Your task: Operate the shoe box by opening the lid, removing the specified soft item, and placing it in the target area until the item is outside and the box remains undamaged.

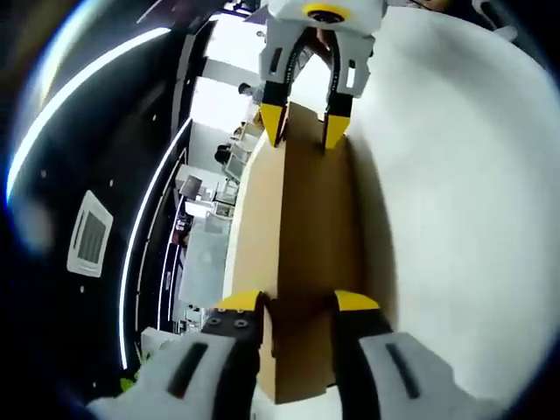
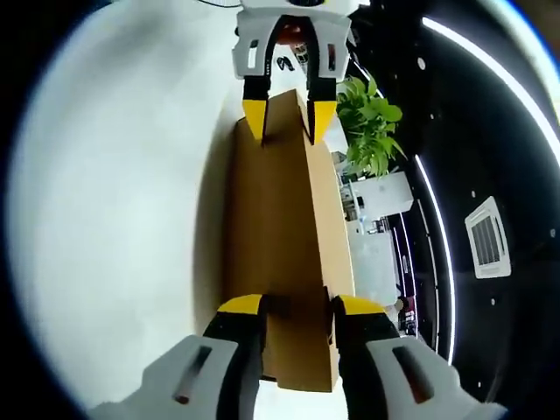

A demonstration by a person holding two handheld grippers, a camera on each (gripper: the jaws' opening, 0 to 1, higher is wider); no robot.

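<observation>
Both claws grip the same brown cardboard piece, most likely the shoe box lid, one at each end. The left claw is clenched on its near edge in the left gripper view, and the right claw is clenched on the opposite edge, so each sees the other across the board. The step in hand looks like lifting the lid open. Whether it is hinged or loose, I cannot tell. Next, both hands need to raise it evenly, without twisting, so the cardboard does not crease. The bench beneath is plain white. Beyond it stand a green plant, a dark ceiling with light strips and a vent.
</observation>
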